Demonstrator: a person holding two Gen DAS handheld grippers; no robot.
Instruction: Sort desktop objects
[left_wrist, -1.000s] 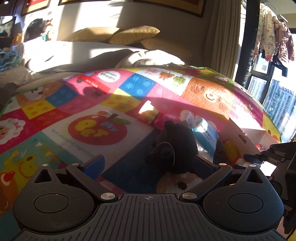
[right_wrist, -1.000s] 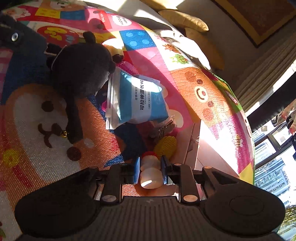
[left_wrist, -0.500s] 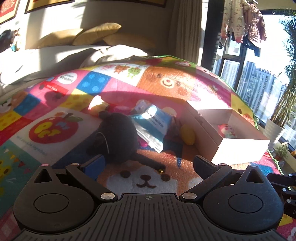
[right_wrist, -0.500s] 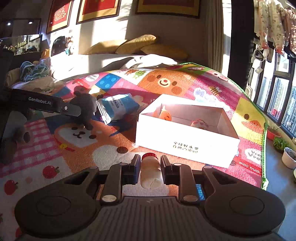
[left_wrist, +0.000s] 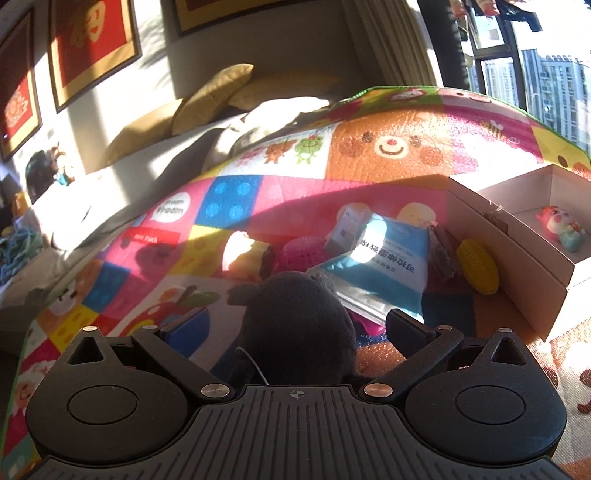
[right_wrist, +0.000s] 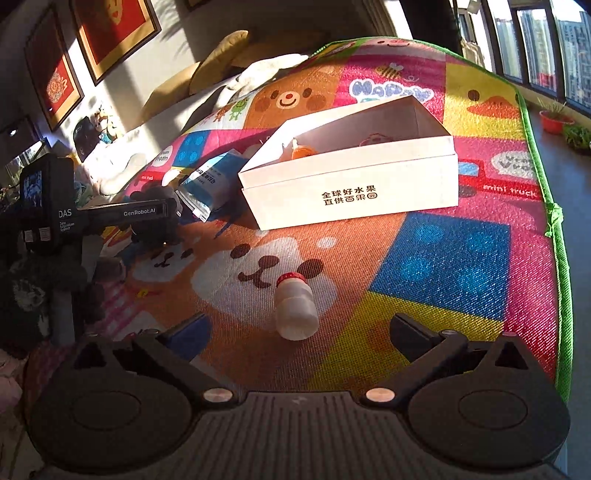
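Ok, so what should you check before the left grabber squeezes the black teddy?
1. Left gripper open wide enough: ok, jaws are spread.
2. Black plush toy sits between the fingers: ok, its dark body fills the gap.
3. Fingers touching the toy: cannot tell.
4. Blue packet clear of the jaws: cannot tell, its edge lies close behind the toy.
5. White box has room: ok, only a few small toys show inside.
6. Right gripper out of the way: ok, it is open, with the small bottle lying on the mat.
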